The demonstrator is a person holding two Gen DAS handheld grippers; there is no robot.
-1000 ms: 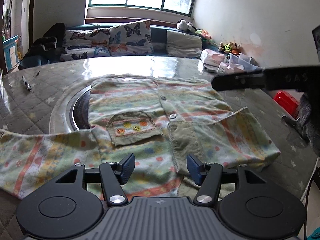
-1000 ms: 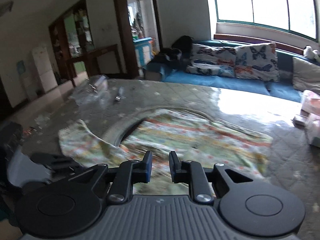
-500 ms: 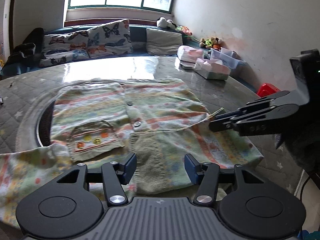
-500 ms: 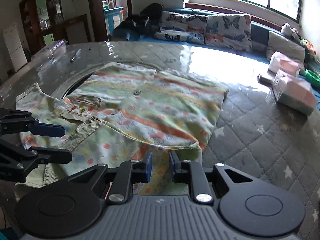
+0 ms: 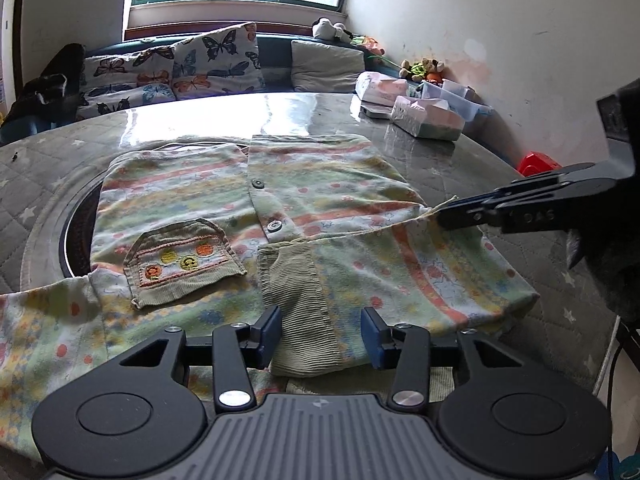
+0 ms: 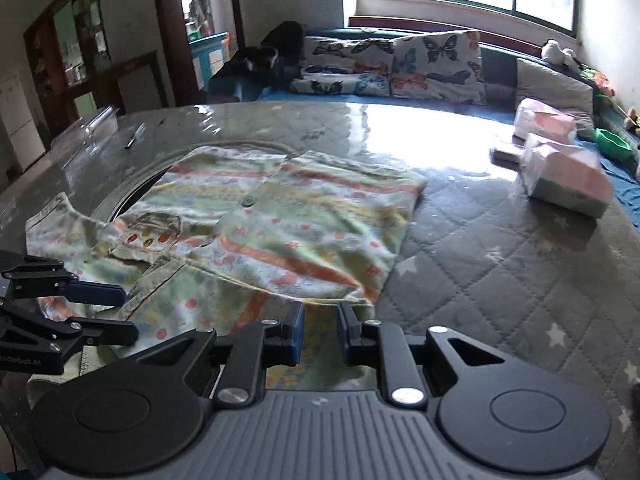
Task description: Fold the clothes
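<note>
Shirt (image 5: 304,216) lies spread on the tabletop (image 5: 460,160), near its front edge, one sleeve folded across the body. My left gripper (image 5: 322,330) is wide open, hovering over the sleeve cuff (image 5: 304,312) and holding nothing. My right gripper (image 6: 319,332) is slightly parted at the shirt's folded edge; I cannot tell whether it holds cloth.

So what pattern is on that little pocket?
Olive corduroy pocket with orange and yellow embroidered circles; clearest in the left wrist view.
</note>
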